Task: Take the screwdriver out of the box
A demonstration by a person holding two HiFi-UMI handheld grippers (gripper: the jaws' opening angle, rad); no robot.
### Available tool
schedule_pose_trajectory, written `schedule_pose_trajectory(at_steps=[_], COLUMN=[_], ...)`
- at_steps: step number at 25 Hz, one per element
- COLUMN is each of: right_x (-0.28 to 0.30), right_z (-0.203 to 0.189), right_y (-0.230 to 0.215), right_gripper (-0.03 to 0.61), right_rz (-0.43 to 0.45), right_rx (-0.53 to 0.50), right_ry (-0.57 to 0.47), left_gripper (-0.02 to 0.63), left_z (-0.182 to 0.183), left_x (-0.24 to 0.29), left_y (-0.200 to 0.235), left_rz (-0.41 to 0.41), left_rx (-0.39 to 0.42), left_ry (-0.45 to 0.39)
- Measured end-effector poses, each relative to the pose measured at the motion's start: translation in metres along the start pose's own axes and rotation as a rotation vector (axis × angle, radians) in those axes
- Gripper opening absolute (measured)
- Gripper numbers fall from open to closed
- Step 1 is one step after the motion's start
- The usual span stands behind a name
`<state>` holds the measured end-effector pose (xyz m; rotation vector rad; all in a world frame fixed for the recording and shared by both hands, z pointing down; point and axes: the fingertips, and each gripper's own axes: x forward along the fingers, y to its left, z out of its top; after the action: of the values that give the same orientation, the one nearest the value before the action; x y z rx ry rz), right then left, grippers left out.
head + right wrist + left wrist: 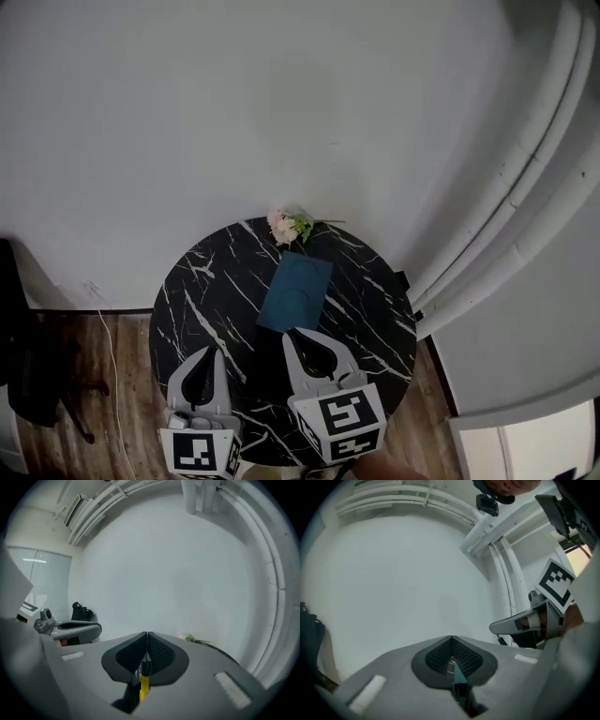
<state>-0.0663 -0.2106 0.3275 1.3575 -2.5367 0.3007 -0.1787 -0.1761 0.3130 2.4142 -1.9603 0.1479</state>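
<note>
In the right gripper view, my right gripper [147, 634] is shut on a screwdriver [143, 684] with a yellow handle and a dark shaft end held between the pads. The head view has that gripper [291, 335] raised over the near end of the teal box [296, 292], which lies flat on the round black marble table [202, 281]. My left gripper [218, 352] hovers to the left of the box, apart from it. Its pads [436, 656] meet at the tip and I see nothing held; only a teal sliver shows through the slit.
A small bunch of pink flowers [290, 226] lies at the table's far edge against the white wall. White pipes [525, 187] run along the wall to the right. Wooden floor [122, 375] and a dark object [28, 375] lie to the left.
</note>
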Motion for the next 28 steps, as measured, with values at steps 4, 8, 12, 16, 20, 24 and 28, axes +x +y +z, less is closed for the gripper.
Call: schedule_pose_trajectory(at_steps=[4, 8, 12, 16, 20, 24, 28], right_x=[-0.030, -0.052, -0.069, -0.076, -0.071, -0.062, -0.051], right_z=[0.016, 0.011, -0.006, -0.029, -0.063, -0.098, -0.131], right_y=[-0.010, -0.024, -0.039, -0.054, -0.061, -0.066, -0.076], right_gripper=[0.035, 0.035, 0.035, 0.035, 0.035, 0.035, 0.035], right_rz=[-0.024, -0.053, -0.084, -0.116, -0.137, -0.151, -0.180], right_rx=[-0.012, -0.001, 0.021, 0.037, 0.062, 0.095, 0.142], right_ry=[-0.051, -0.059, -0.041, -0.009, 0.038, 0.085, 0.118], left_gripper=[0.000, 0.000, 0.000, 0.000, 0.000, 0.000, 0.000], left_z=[0.017, 0.030, 0.031, 0.028, 0.020, 0.009, -0.007], left_x=[-0.012, -0.019, -0.023, -0.022, -0.019, -0.012, -0.002], left_y=[-0.014, -0.025, -0.038, -0.048, -0.051, -0.047, -0.047], left_rz=[-0.003, 0.000, -0.005, -0.018, -0.030, -0.036, -0.055], left_rx=[0.021, 0.041, 0.047, 0.041, 0.043, 0.042, 0.043], left_ry=[-0.036, -0.059, -0.058, -0.050, -0.029, 0.003, 0.041])
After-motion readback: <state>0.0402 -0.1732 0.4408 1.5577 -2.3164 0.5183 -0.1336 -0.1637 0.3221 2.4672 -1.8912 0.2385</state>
